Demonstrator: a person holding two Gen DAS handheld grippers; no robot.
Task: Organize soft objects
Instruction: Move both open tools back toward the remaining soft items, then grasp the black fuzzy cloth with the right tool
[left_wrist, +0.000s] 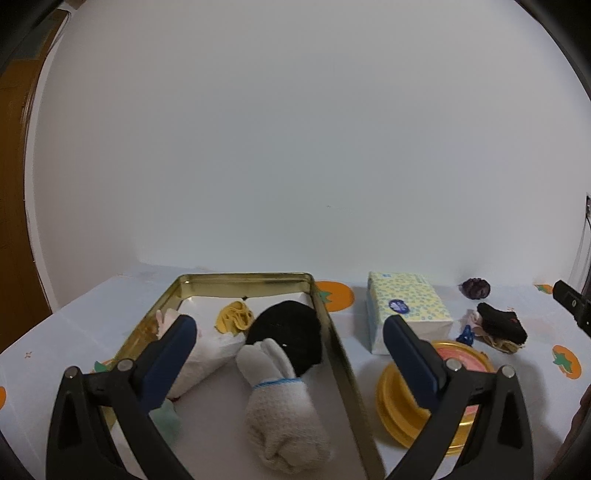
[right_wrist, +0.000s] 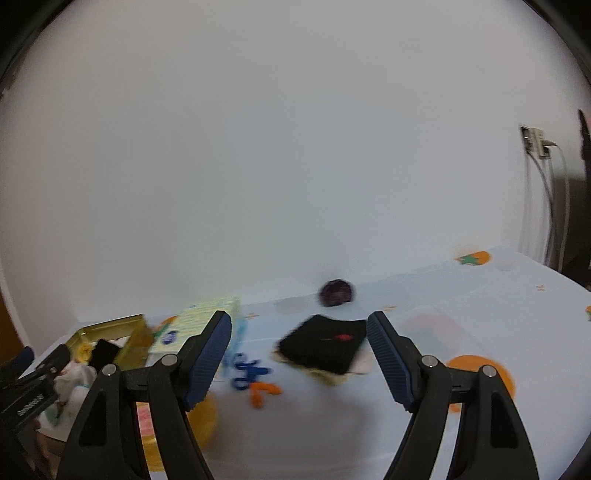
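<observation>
We see a rolled white towel lying in the gold metal tray, just in front of a black cloth and beside a folded white cloth and a small yellow cloth. Our left gripper hovers over the tray, its fingers spread wide and holding nothing. Right of the tray sit a tissue pack and a round yellow lid. Our right gripper, also wide open and empty, faces a black sock on the fruit-print tablecloth, a dark purple ball near the wall behind it.
</observation>
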